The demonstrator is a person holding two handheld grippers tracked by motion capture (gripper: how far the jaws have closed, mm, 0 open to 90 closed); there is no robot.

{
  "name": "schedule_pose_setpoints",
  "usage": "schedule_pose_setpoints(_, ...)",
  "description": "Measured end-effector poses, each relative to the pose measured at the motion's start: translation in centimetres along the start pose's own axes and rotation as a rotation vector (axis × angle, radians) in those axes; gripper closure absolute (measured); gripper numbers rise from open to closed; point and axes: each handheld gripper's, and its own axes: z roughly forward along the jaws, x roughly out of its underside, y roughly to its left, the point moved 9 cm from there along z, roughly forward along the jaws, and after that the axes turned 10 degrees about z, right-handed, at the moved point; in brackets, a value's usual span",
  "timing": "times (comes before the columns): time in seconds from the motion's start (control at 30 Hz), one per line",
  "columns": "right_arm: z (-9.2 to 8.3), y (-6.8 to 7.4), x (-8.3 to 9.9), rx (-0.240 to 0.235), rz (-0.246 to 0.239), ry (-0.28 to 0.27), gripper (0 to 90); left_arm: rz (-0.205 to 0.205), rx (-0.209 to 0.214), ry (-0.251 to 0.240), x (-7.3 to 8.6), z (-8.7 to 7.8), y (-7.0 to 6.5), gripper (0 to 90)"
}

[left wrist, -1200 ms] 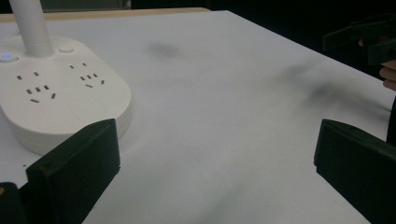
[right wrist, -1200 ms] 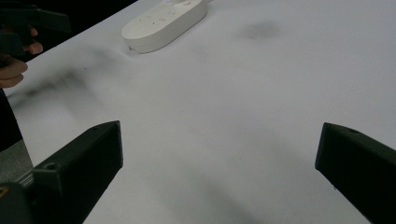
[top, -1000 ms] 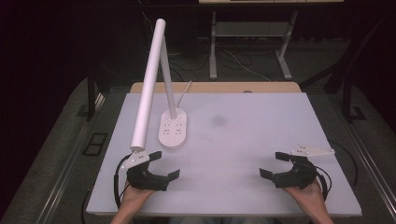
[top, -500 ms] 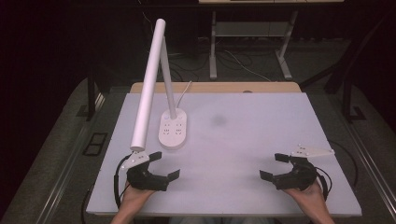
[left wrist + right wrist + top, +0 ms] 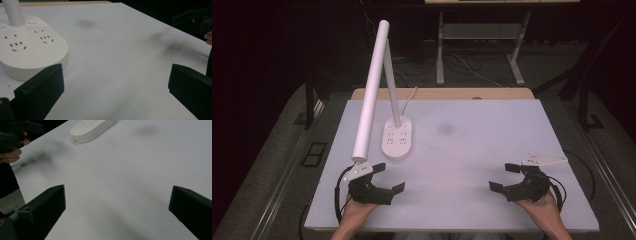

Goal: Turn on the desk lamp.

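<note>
A white desk lamp stands on the white table point(image 5: 472, 140), left of centre. Its oval base point(image 5: 397, 138) carries socket slots, and its long tube head point(image 5: 371, 90) slants down toward the front left. My left gripper point(image 5: 388, 177) rests near the front left edge, just in front of the lamp head's lower end, open and empty. In the left gripper view the lamp base point(image 5: 27, 50) lies close ahead at the left. My right gripper point(image 5: 505, 176) sits at the front right, open and empty. The right gripper view has the lamp base point(image 5: 92, 130) far off.
A wooden strip point(image 5: 442, 94) runs along the table's far edge. A faint dark smudge point(image 5: 445, 129) marks the middle of the tabletop. Beyond the table stand metal desk legs point(image 5: 439, 50) and floor cables in the dark. Cables trail from both grippers.
The right gripper has shifted slightly toward the front and left. The left gripper and the lamp are as before.
</note>
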Motion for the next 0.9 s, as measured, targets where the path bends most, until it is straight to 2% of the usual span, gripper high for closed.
schedule_pose_setpoints(0.43, 0.3, 0.4, -1.7, -0.025, -0.007, 0.008, 0.5, -0.003, 0.001, -0.003, 0.0, 0.0, 0.0, 0.0)
schedule_pose_setpoints(0.9, 1.6, 1.3, -4.0, -0.061, -0.035, 0.03, 0.5, -0.002, 0.009, -0.001, 0.0, 0.0, -0.1, 0.0)
